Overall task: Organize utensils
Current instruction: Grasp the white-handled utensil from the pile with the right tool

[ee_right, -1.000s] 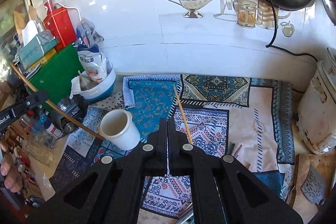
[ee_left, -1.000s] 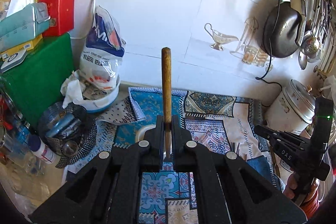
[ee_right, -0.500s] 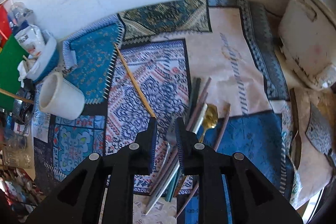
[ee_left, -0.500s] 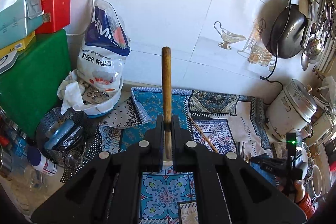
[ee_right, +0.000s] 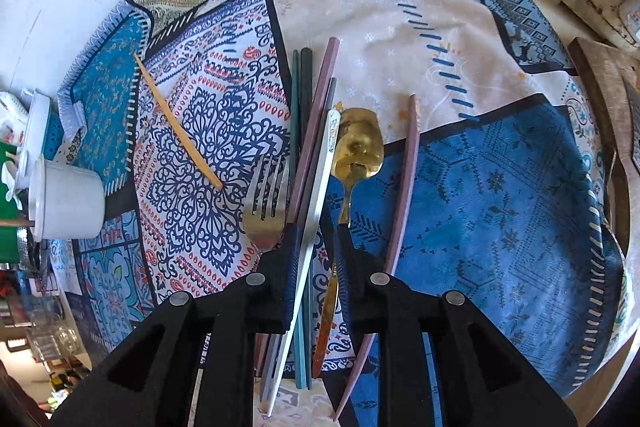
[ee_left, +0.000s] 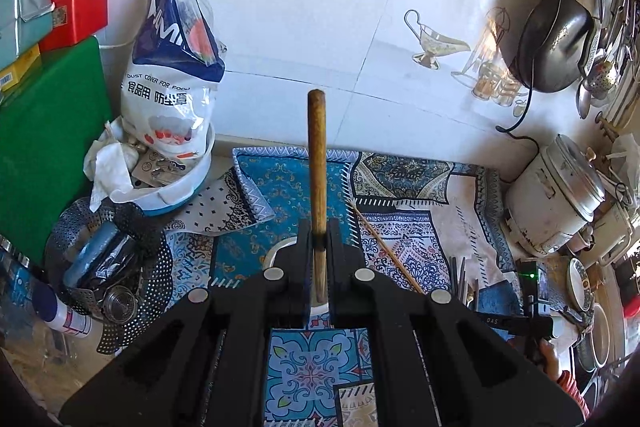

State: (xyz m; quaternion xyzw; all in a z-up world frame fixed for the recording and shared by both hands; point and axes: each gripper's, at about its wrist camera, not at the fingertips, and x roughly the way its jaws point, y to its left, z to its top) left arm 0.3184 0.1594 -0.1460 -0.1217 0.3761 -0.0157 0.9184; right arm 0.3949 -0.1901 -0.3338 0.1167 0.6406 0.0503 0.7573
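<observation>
over the patterned cloth [ee_right: 500, 187], two hand-held grippers at work
left hand-held gripper [ee_left: 318, 247] clamps a wooden handle [ee_left: 316, 163] above the white cup [ee_right: 66, 201]; right hand-held gripper [ee_right: 314, 239], jaws parted, straddles the white chopstick [ee_right: 316, 195] among the piled utensils.

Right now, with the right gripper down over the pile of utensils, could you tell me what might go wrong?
1. The right gripper has open fingers astride several crowded pieces: white chopstick, gold spoon, fork. It may grab more than one.
2. The wooden handle sticks far out of the left gripper; a swing could knock the white cup.
</observation>
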